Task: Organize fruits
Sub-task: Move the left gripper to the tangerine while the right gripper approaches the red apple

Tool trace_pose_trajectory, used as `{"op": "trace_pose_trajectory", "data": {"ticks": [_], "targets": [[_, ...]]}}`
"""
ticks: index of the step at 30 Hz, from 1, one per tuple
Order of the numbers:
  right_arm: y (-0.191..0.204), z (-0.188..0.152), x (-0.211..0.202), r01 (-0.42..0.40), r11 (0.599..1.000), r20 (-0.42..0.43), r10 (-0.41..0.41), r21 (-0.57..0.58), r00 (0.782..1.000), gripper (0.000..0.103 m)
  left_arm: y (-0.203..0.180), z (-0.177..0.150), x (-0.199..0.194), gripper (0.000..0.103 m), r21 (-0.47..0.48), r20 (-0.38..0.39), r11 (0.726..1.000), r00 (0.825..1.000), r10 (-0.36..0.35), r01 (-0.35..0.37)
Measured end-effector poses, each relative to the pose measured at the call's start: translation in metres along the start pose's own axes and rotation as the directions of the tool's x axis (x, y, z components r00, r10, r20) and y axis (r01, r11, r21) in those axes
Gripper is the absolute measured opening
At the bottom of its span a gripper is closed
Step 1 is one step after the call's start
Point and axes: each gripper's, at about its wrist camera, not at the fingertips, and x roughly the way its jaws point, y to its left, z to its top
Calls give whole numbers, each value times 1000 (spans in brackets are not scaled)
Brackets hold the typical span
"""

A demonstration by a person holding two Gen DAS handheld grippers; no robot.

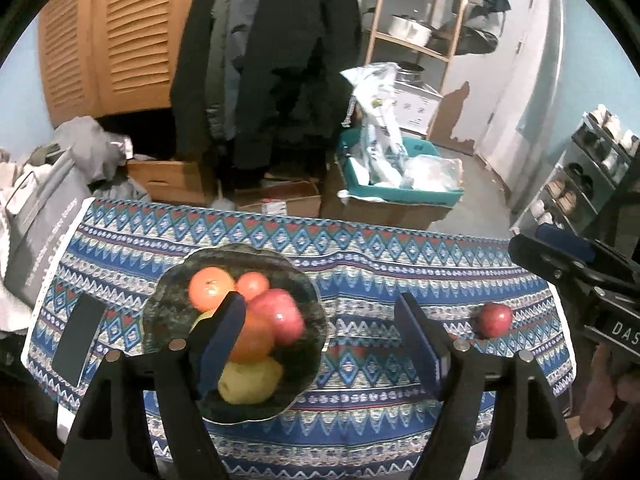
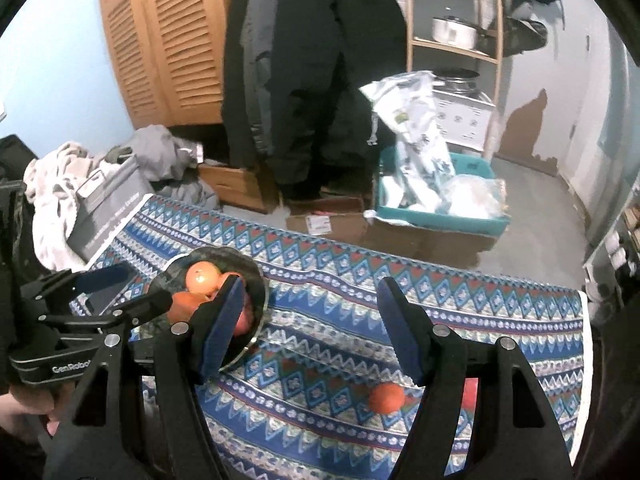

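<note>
Dark scalloped glass bowl (image 1: pixel 160 312) sits on the patterned blue cloth, left of centre, upright. Piled in it: a large orange (image 1: pixel 210 288) at the back, a smaller orange-red fruit (image 1: pixel 253 285) touching it on the right, a red apple (image 1: pixel 278 314) in the middle, another orange (image 1: pixel 254 340) under the apple, and a yellow fruit (image 1: pixel 250 380) at the near rim. Loose on the cloth, well apart from the bowl: one red apple (image 1: pixel 495 319) toward the right edge and one small orange (image 2: pixel 386 397) near the front right. A red patch just right of that orange is too hidden to identify.
</note>
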Motion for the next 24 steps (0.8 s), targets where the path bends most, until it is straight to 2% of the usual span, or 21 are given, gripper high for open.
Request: {"op": "trace_pose_trajectory", "data": {"ticks": [13, 24], "targets": [[-63, -25, -19, 99, 992, -18, -98, 73, 995, 70, -57, 0, 17, 79, 71, -52, 996, 998, -46, 49], [-109, -44, -31, 139, 980, -30, -136, 143, 990, 70, -112, -2, 31, 79, 149, -93, 985, 993, -76, 89]]}}
